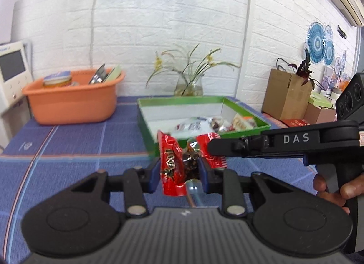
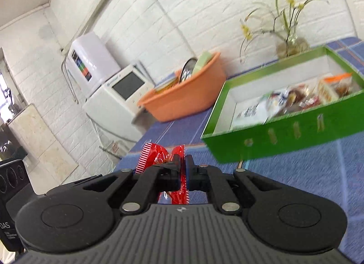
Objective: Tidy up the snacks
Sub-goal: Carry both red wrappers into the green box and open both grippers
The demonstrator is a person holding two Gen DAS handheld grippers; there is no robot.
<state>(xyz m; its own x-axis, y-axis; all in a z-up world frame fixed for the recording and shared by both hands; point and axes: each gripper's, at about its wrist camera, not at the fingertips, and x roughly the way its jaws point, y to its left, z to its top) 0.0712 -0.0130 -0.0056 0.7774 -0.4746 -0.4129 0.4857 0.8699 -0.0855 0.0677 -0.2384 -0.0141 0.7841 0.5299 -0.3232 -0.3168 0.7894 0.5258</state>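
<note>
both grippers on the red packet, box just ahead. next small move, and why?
Probably carry the red packet forward over the green box. Left gripper and right gripper both clamp it clear of the cloth, and the box already holds snacks.

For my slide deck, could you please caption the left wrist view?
Both grippers, left and right, pinch one red snack packet above the blue tablecloth, near the green box.

Both wrist cams close, share green box (image 1: 241, 130).
</note>
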